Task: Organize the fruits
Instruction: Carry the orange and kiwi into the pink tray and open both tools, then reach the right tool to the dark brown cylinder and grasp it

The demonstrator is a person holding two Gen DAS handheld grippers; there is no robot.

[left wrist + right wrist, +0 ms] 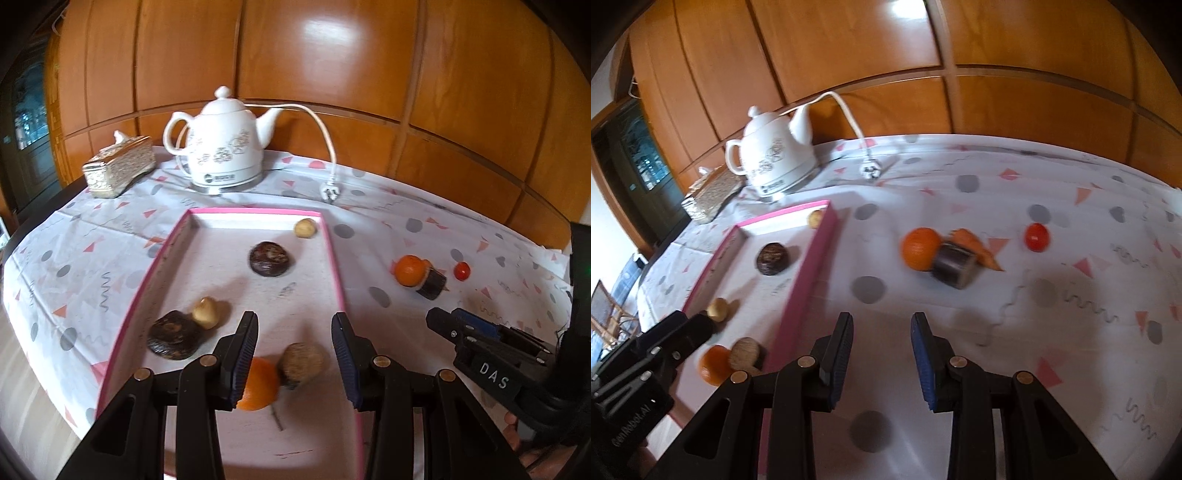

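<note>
Ahead of my left claw: glossy white ceramic kettle point(221, 147), glossy wood panelling point(332, 74). Under my claws: matt patterned cloth point(997, 177). Orange point(919, 247): smooth skin.

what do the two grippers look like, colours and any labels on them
Both are black plastic two-finger clamps with brass-coloured rivets at the pivots and ribbed dark-blue pads inside the fingers. The right gripper has a white "DAS" label and a blue part near its tip. The left gripper has faint printed lettering on its body.

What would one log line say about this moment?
left gripper: open, empty, over tray | right gripper: open, empty, over cloth | outside tray: orange, tomato, carrot
</note>
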